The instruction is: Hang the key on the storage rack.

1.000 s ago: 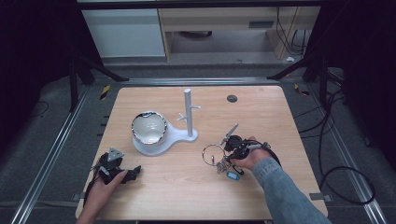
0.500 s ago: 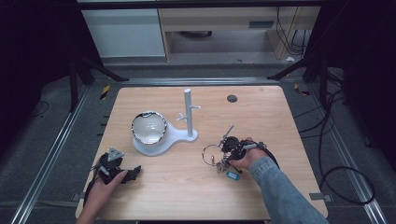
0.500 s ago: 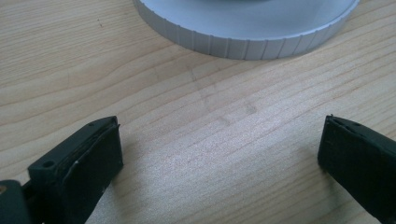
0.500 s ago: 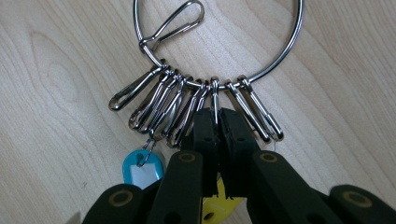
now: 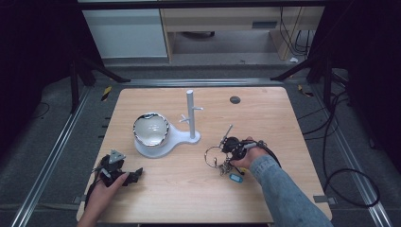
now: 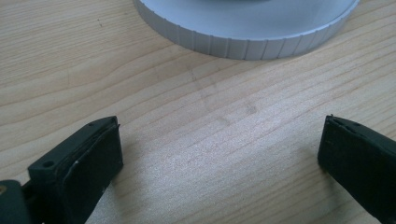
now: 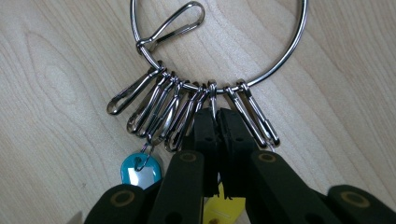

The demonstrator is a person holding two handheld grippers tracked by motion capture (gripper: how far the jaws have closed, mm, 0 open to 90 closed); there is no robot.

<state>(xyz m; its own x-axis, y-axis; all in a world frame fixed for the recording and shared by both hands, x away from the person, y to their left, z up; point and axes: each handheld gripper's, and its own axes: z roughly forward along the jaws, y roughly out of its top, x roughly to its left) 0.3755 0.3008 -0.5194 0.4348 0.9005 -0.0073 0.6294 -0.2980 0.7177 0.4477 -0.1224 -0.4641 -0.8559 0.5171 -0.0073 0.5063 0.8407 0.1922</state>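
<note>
**Right gripper view: jaws clamped at the key ring**

Right gripper view put us close on the big metal key ring [image 7: 219, 46], flat on the wooden table [image 7: 56, 70], its row of snap clips [image 7: 154, 112] fanned toward the camera. The right gripper [image 7: 217, 123] had its jaws pressed together on one clip hanging from the ring. A blue tag [image 7: 140, 170] and a yellow tag [image 7: 224, 207] peeked out beside and beneath the jaws.

From the high view, the ring [image 5: 213, 156] sat right of the white stand [image 5: 165, 139], near the table's front. The left gripper [image 6: 219, 154] rested low on the table, jaws wide apart, nothing between them, just before the stand's ribbed base [image 6: 247, 28].
</note>
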